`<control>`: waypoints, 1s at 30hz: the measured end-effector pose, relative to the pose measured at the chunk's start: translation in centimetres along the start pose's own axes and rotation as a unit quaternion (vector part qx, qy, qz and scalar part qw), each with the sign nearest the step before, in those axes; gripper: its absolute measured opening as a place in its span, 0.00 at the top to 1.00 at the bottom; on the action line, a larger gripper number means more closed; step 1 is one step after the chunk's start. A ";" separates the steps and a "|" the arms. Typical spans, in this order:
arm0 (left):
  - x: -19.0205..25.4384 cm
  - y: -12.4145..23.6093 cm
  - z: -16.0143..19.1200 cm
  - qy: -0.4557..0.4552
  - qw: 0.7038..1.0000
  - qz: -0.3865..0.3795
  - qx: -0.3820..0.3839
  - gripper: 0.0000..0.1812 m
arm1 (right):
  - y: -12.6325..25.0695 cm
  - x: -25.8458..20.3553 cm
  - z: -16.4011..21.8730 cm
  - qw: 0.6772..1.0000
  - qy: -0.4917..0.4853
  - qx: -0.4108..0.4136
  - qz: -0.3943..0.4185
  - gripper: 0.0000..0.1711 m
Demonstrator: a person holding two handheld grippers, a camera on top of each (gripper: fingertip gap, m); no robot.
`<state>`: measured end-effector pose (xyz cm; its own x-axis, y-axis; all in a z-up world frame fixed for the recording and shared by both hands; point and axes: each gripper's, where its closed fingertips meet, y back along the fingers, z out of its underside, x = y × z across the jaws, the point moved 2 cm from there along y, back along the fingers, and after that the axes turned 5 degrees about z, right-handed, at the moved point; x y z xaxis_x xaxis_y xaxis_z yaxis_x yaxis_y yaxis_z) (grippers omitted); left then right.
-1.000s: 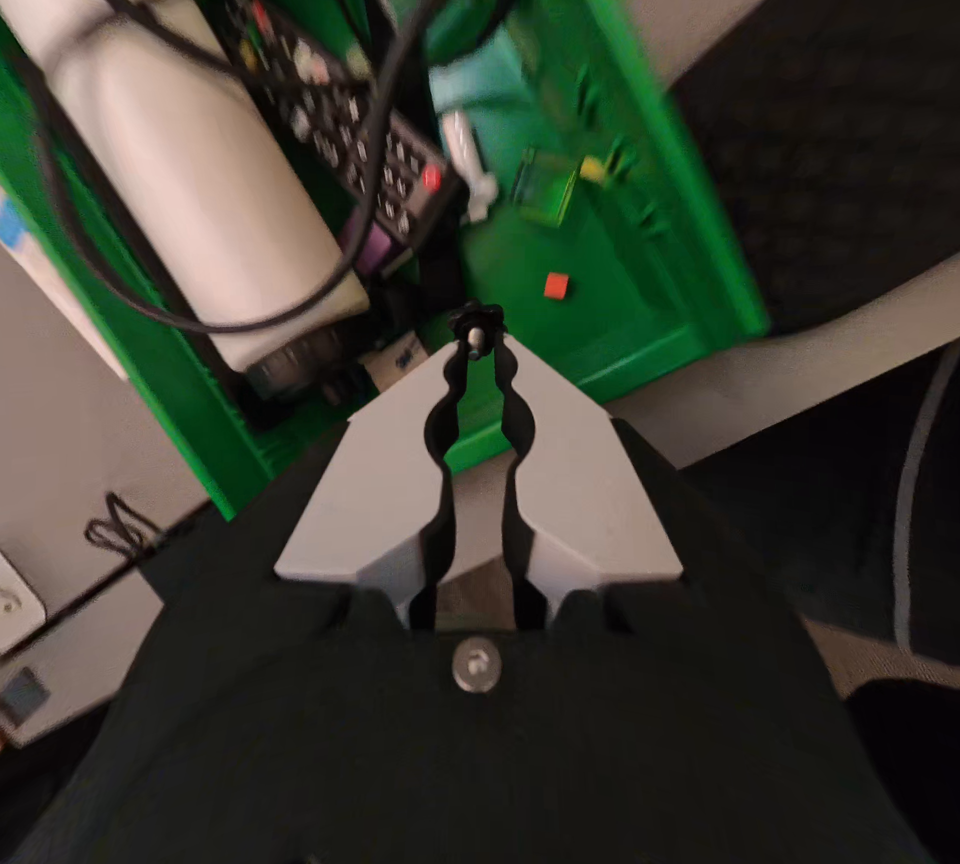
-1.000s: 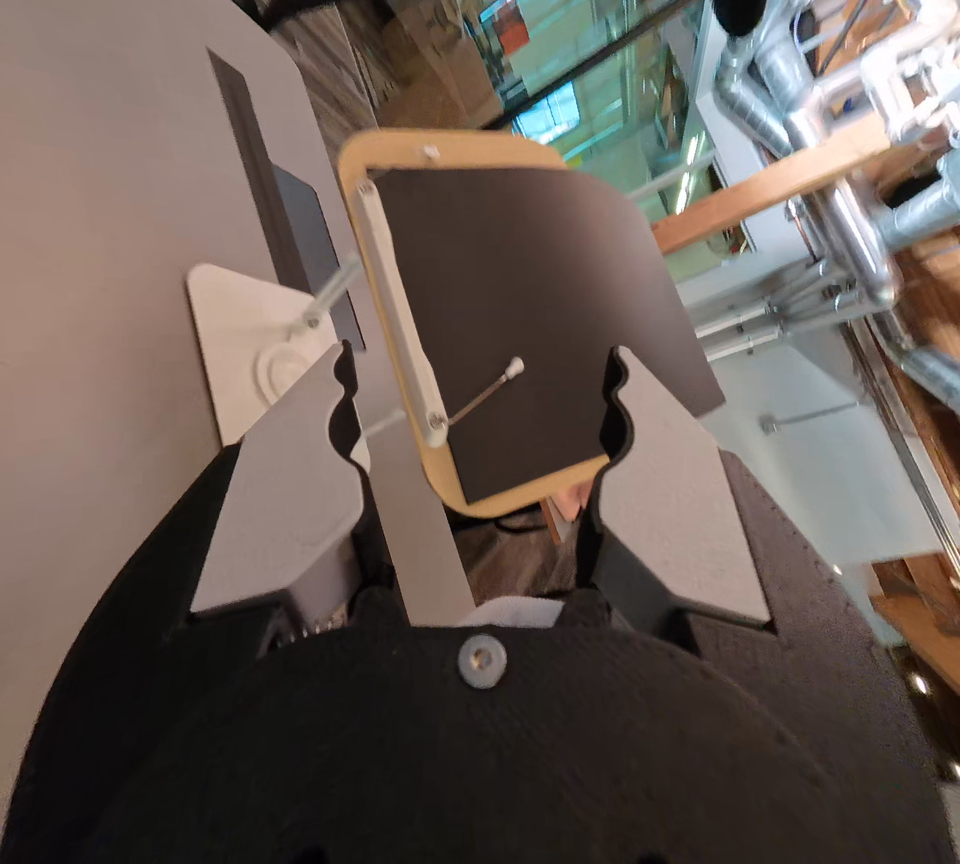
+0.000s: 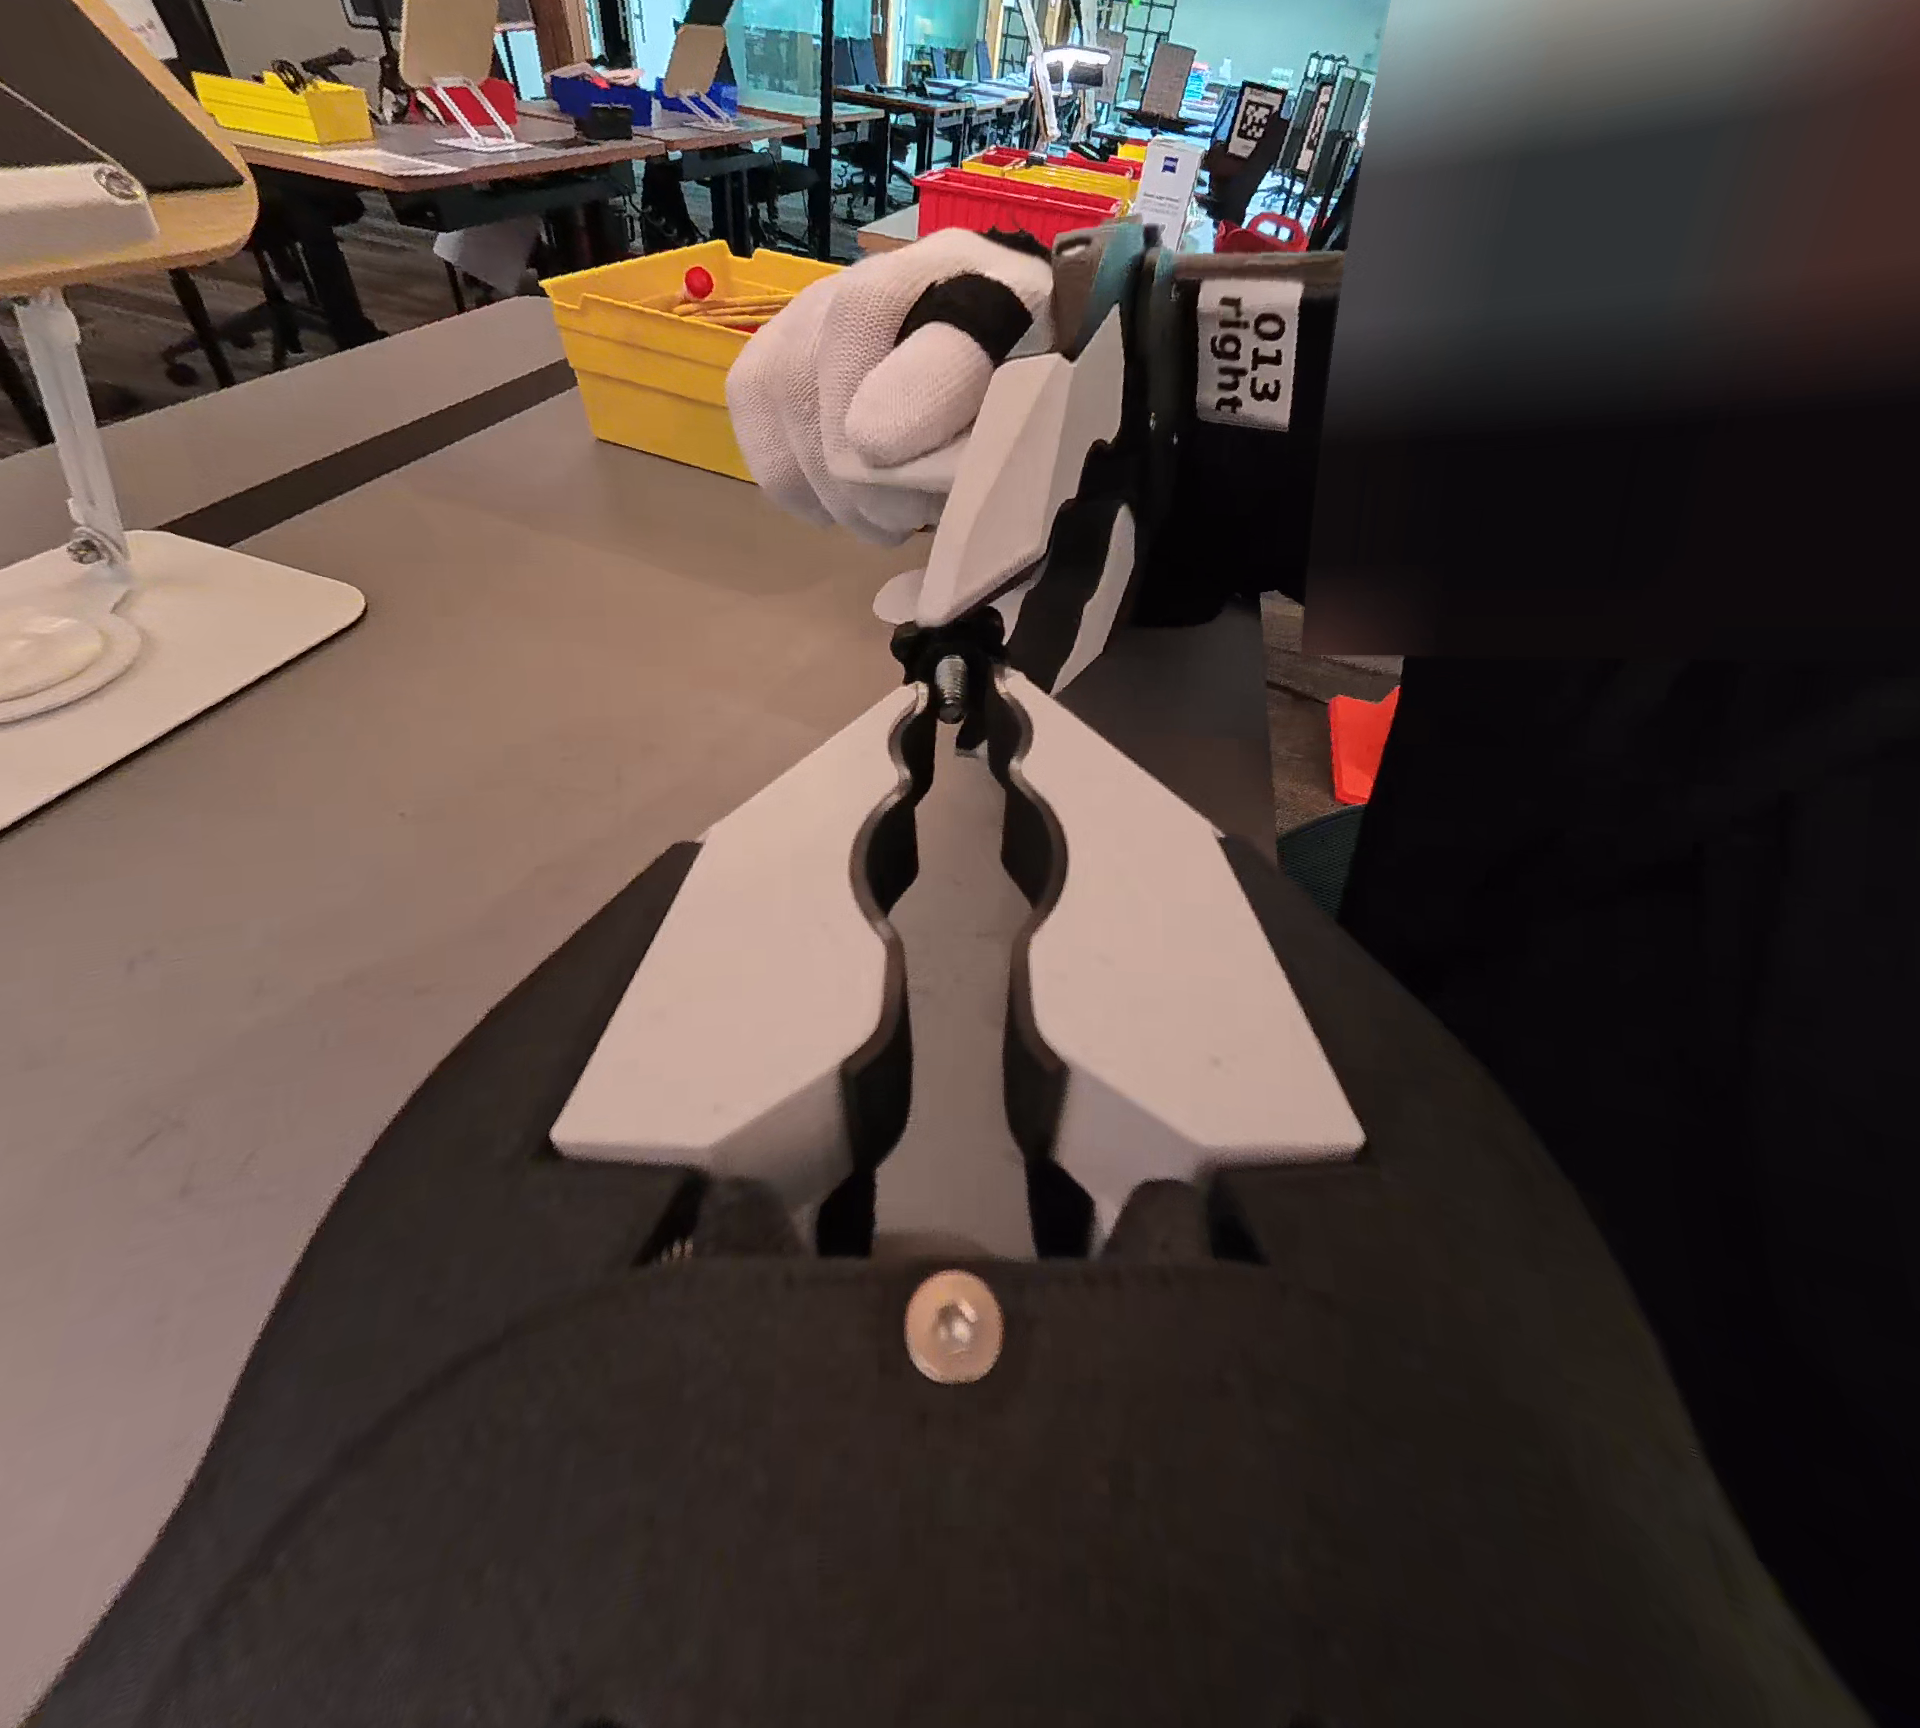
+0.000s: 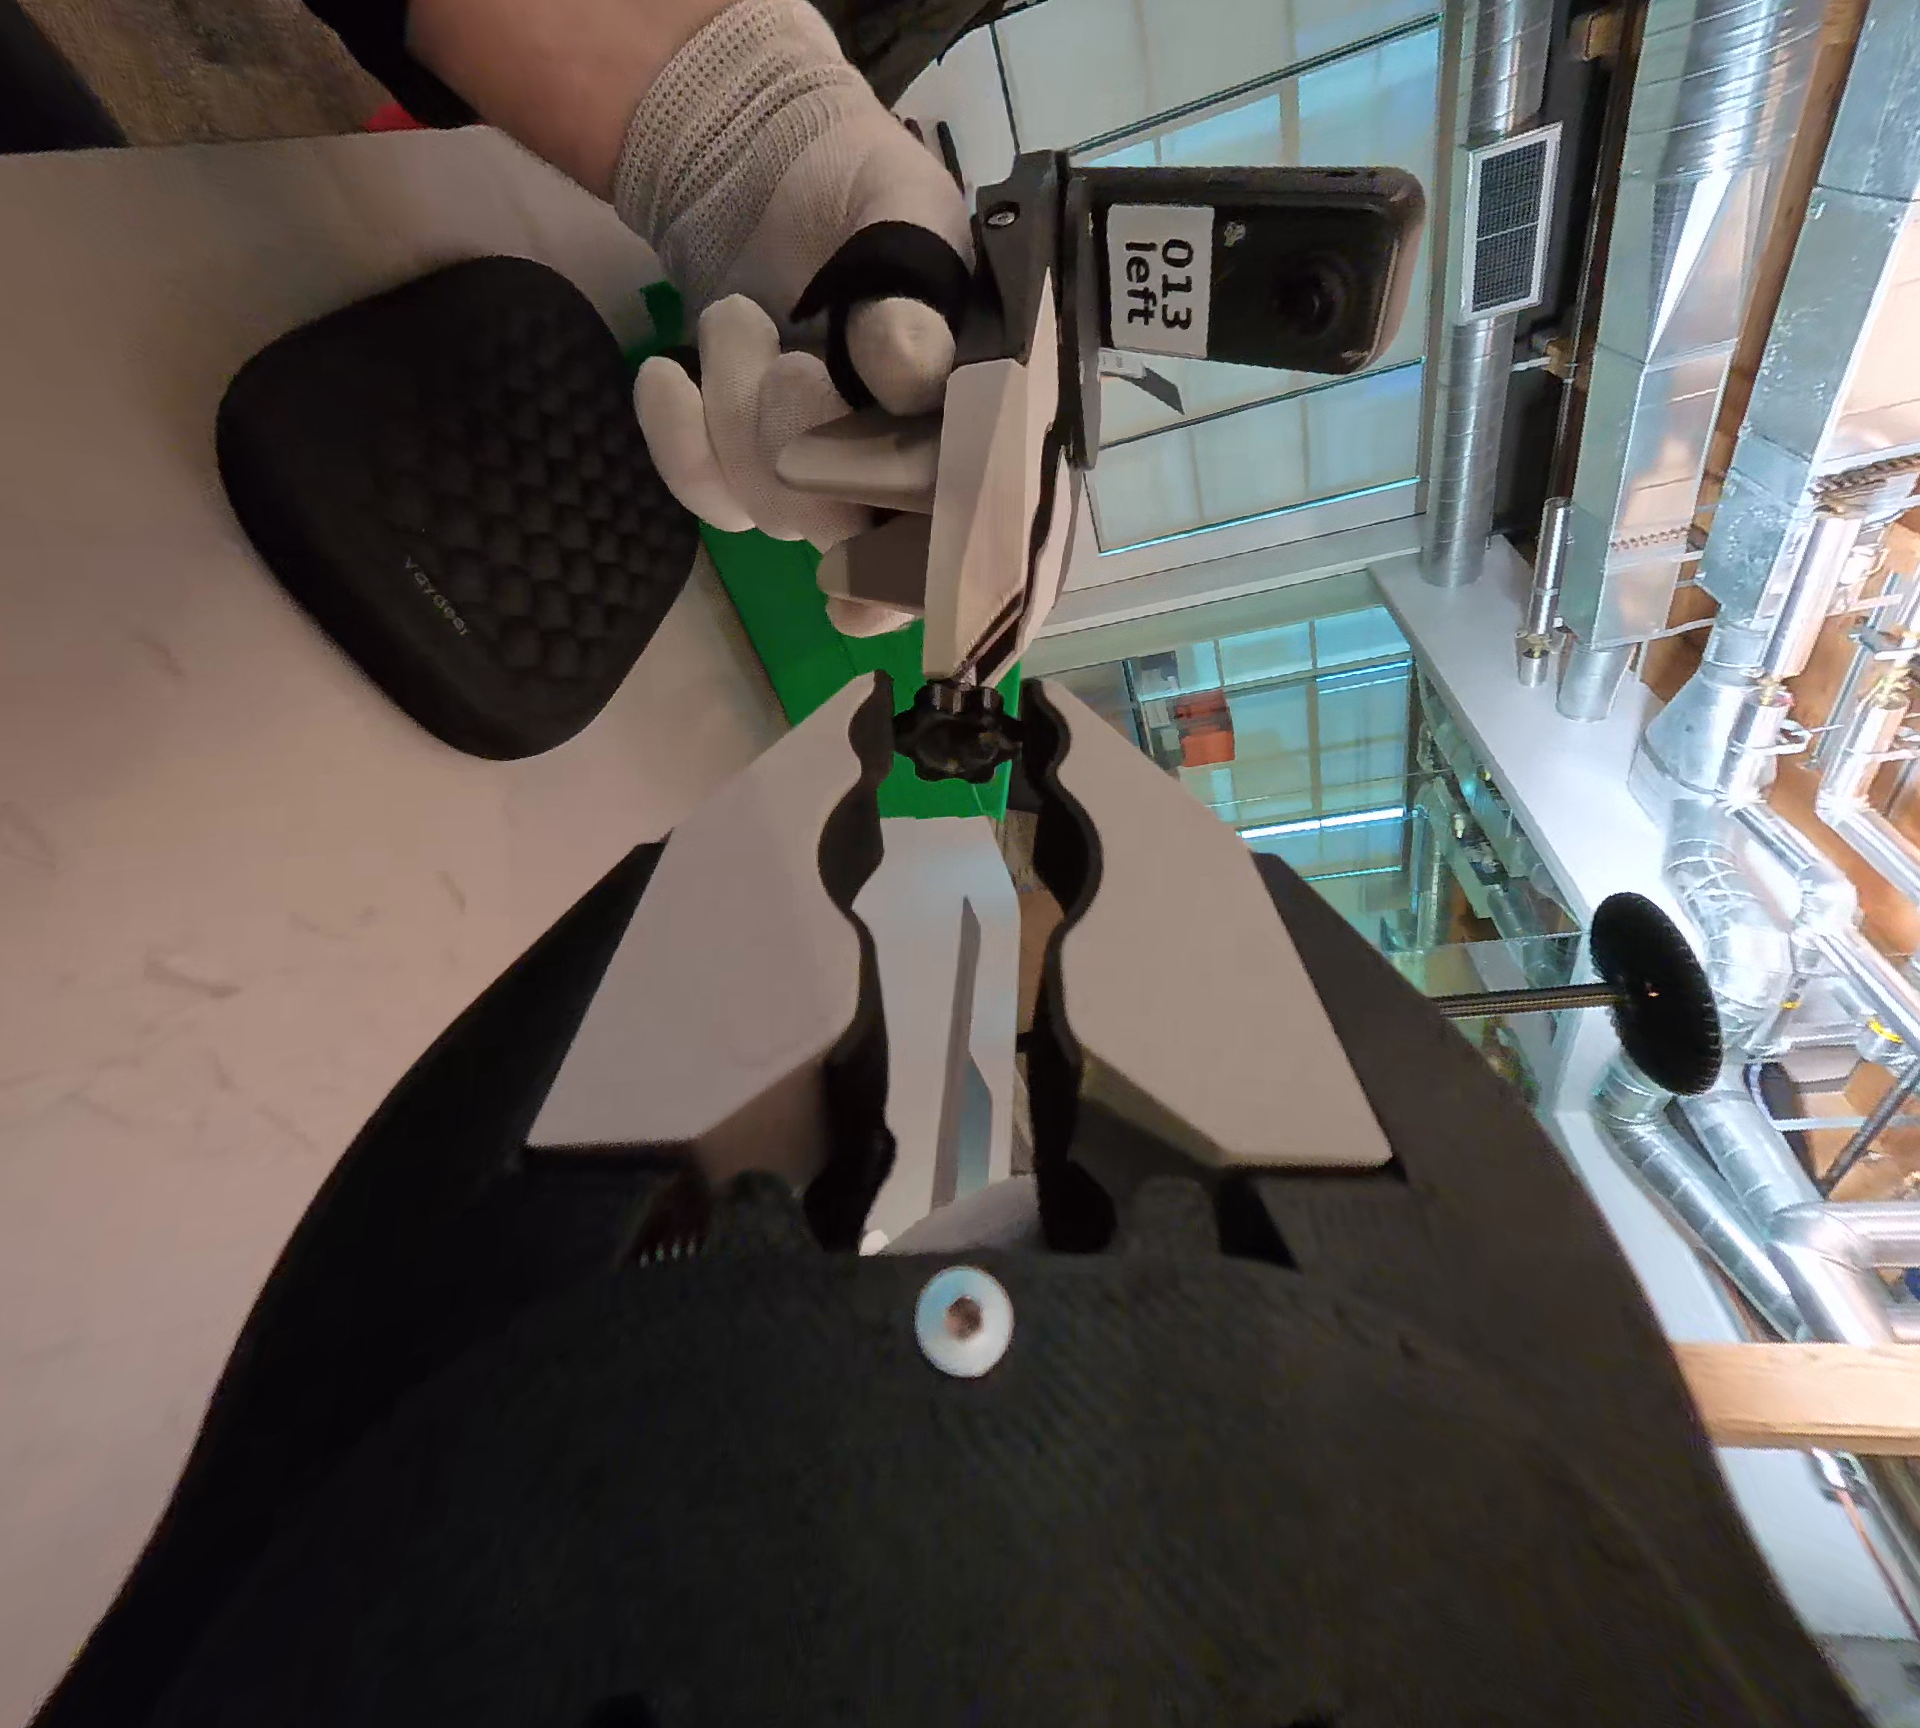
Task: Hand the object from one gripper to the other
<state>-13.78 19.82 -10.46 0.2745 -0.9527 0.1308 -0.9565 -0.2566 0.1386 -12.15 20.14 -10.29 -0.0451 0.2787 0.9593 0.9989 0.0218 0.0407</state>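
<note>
A small thumb screw with a black lobed knob [image 4: 951, 743] and a metal threaded stud [image 3: 949, 672] hangs in the air between both grippers. My left gripper [image 3: 954, 707] is shut on the stud, above the grey table [image 3: 468, 743]. My right gripper [image 4: 954, 722] has its fingertips closed against the two sides of the knob. In the left wrist view the right gripper [image 3: 987, 629] reaches down from above, held by a white-gloved hand [image 3: 852, 400]. In the right wrist view the left gripper [image 4: 977, 665] points down at the knob.
A yellow bin [image 3: 665, 369] stands on the table behind the grippers. A white stand base [image 3: 187, 629] is at the left. A black textured case [image 4: 447, 515] and a green bin [image 4: 821, 629] lie under the left hand. My two grippers' fingertips are within a few centimetres of each other. Left tips and right tips are each some 15 cm from the black textured case [image 4: 447, 515].
My left gripper has lifted the screw away from the green bin and swung level. My right gripper was wide open and has turned toward the left one and closed on the knob.
</note>
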 end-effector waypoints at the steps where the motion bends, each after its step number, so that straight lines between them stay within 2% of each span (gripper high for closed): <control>1: 0.1 0.0 0.0 0.001 1.000 0.003 0.004 0.96 | 0.1 0.1 -0.1 1.000 -0.011 0.005 -0.001 0.87; 4: 0.1 0.0 -0.3 -0.007 1.000 -0.002 0.016 0.96 | 0.2 0.5 -0.2 0.997 -0.071 0.020 -0.008 0.88; 5: 0.0 0.2 -0.7 -0.010 0.999 -0.013 0.029 0.95 | 0.4 0.8 -0.4 0.993 -0.112 0.038 -0.016 0.92; 7: -0.4 0.9 -1.4 -0.017 0.998 -0.038 0.056 0.87 | 0.8 1.8 -0.3 0.972 -0.222 0.072 -0.039 0.92; 10: 0.6 1.2 -2.1 -0.066 0.993 -0.052 0.083 0.91 | 1.1 3.0 0.8 0.931 -0.347 0.100 -0.057 0.92; 12: -0.1 0.8 -1.6 -0.085 0.990 -0.095 0.065 0.93 | 0.9 2.7 2.1 0.922 -0.369 0.089 -0.069 0.92; 14: -1.4 0.9 -1.3 -0.130 0.976 -0.171 0.041 0.90 | 0.9 2.5 2.9 0.900 -0.417 0.099 -0.081 0.92; 17: -2.3 1.0 -1.7 -0.256 0.921 -0.295 0.001 0.81 | 0.9 2.9 3.7 0.849 -0.504 0.126 -0.095 0.92; 19: -2.9 1.0 -2.1 -0.351 0.848 -0.396 -0.033 0.74 | 1.1 3.4 3.9 0.811 -0.557 0.148 -0.105 0.92; 22: -2.9 -0.6 -2.0 -0.472 0.743 -0.466 -0.088 0.74 | 1.3 3.7 3.8 0.760 -0.614 0.184 -0.113 0.92; 24: -3.2 -1.5 -2.3 -0.512 0.690 -0.502 -0.101 0.72 | 1.1 3.3 3.7 0.743 -0.631 0.189 -0.120 0.92; 25: -3.0 -1.4 -3.0 -0.523 0.666 -0.525 -0.083 0.73 | 1.1 3.2 3.6 0.735 -0.637 0.196 -0.120 0.92; 28: -3.2 -2.0 -3.3 -0.534 0.646 -0.540 -0.082 0.76 | 1.4 3.7 3.3 0.719 -0.650 0.218 -0.114 0.92; 30: -3.0 -2.6 -3.3 -0.529 0.654 -0.537 -0.071 0.79 | 1.5 4.0 3.3 0.714 -0.655 0.224 -0.107 0.92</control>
<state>-11.81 23.88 -7.96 0.4866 0.1649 -0.8579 -0.2289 -0.9236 -0.3074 -10.82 24.42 -7.34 -0.4590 0.8753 -0.1522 0.8780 0.4208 -0.2282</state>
